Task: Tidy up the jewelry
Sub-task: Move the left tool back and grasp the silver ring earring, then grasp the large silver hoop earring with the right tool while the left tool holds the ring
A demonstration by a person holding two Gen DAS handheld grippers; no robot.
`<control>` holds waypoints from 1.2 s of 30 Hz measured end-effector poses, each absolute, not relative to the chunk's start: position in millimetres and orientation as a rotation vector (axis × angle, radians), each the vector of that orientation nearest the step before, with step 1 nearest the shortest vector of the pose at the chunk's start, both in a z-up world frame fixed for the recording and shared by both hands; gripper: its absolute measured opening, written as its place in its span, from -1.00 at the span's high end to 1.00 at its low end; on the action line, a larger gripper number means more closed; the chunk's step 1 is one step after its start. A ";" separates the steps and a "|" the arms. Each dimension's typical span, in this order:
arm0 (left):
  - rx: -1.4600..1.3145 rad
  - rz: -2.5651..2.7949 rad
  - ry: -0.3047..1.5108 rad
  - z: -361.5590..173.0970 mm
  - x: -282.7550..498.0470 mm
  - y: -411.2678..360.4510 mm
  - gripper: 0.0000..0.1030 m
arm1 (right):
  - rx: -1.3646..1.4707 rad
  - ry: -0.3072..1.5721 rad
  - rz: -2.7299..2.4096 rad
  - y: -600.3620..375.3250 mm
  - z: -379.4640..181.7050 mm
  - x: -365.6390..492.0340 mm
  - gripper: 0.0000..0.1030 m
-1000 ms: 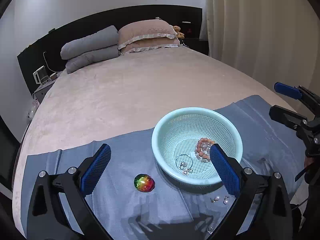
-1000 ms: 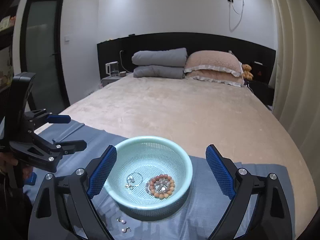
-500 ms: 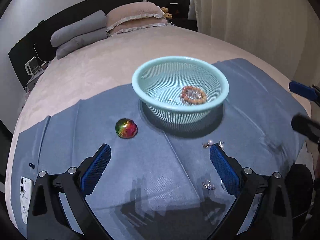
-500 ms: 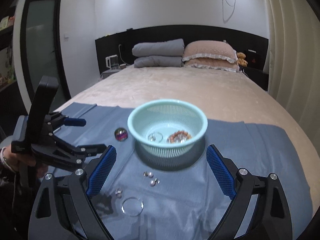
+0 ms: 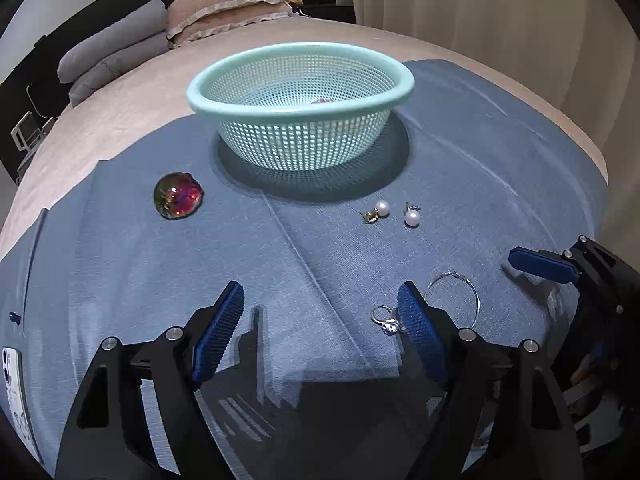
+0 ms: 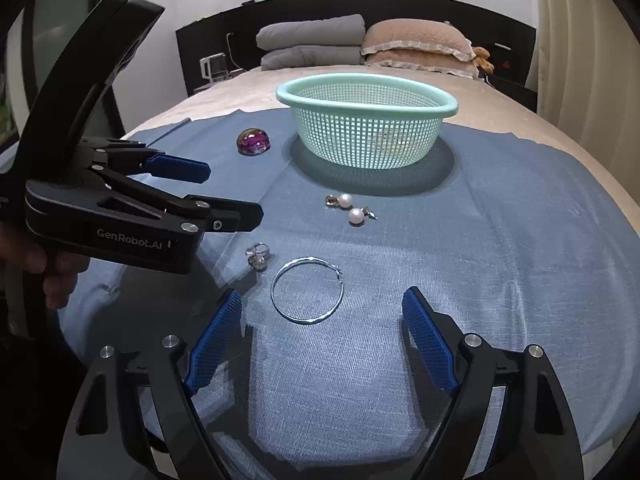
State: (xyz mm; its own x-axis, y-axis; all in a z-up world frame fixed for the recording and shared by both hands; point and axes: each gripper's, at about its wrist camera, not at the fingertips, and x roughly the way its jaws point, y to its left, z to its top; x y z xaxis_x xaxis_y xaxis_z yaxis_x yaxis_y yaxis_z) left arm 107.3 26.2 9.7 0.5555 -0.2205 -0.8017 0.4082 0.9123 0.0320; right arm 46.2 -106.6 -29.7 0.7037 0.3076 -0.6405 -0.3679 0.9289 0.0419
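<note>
Barely started imo: ring (image 5: 387,322), hoop (image 6: 307,295), pearl earrings (image 6: 352,208) & gem (image 5: 178,201) all outside basket (image 5: 300,84) w/ both grippers, left (image 5: 320,332) and right (image 6: 322,330), closing a bit but gripping nothing.

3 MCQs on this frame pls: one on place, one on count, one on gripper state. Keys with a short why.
1. Where does the silver hoop lie?
A. in the basket
B. on the blue cloth, ahead of the right gripper
C. on the pillow

2. How many pearl earrings lie on the cloth?
A. one
B. two
C. four

3. How do the left gripper's jaws stand?
A. open, nothing between them
B. shut on the hoop
C. shut on the ring

Key:
1 B: the hoop rests flat on the blue cloth just beyond the right gripper.
2 B: two pearl earrings lie side by side before the basket.
3 A: the left gripper has just been closing, yet only bare cloth lies between its pads.
</note>
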 end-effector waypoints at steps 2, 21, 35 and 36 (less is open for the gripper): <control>0.239 -0.394 0.914 3.8 106.9 21.5 -0.44 | -0.085 0.647 0.362 -104.9 -35.2 42.4 -0.50; 0.218 -0.463 0.940 -13.3 101.9 30.5 0.74 | -0.130 0.546 0.350 -89.1 -49.8 32.7 0.22; 0.168 -0.458 0.981 -3.6 93.7 53.7 0.77 | -0.066 0.599 0.382 -102.6 -45.4 35.8 0.90; 0.166 -0.448 0.981 -2.5 93.1 56.9 0.77 | -0.048 0.596 0.384 -105.0 -44.4 36.1 0.89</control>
State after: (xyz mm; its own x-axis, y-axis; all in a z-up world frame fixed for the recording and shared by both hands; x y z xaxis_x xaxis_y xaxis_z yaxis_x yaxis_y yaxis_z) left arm 93.1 56.9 -2.5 0.4743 -0.2904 -0.8311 0.4374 0.8970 -0.0638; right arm 36.1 -105.0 -44.4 0.7589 0.3389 -0.5560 -0.3664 0.9281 0.0656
